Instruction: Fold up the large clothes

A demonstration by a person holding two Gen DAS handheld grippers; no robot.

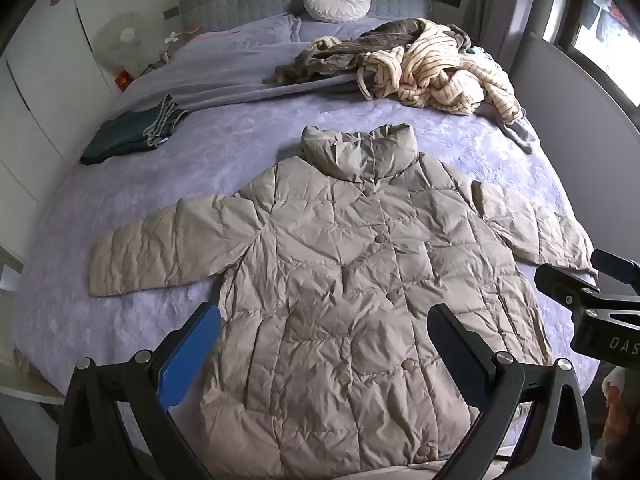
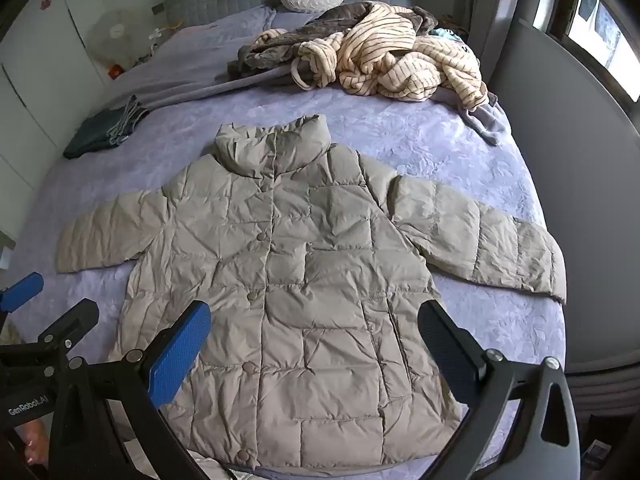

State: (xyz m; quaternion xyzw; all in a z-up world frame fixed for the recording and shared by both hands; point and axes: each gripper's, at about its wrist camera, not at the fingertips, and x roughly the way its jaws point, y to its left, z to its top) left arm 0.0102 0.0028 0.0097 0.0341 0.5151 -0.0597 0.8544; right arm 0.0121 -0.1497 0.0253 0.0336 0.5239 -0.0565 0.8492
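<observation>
A beige quilted puffer jacket (image 1: pixel 352 264) (image 2: pixel 288 272) lies flat and buttoned on the lilac bed (image 1: pixel 120 200) (image 2: pixel 460 148), collar away from me, both sleeves spread out to the sides. My left gripper (image 1: pixel 324 344) hangs open above the jacket's lower half, one blue pad and one black pad wide apart, nothing between them. My right gripper (image 2: pixel 316 340) is also open over the lower half, holding nothing. Each view shows a piece of the other gripper at its edge.
A heap of striped cream and brown-grey clothes (image 1: pixel 424 68) (image 2: pixel 380 52) lies at the far right of the bed. A folded dark green garment (image 1: pixel 132 132) (image 2: pixel 104 128) sits at the left. A round white cushion (image 1: pixel 336 0) leans on the grey headboard. White cupboards stand left, a window right.
</observation>
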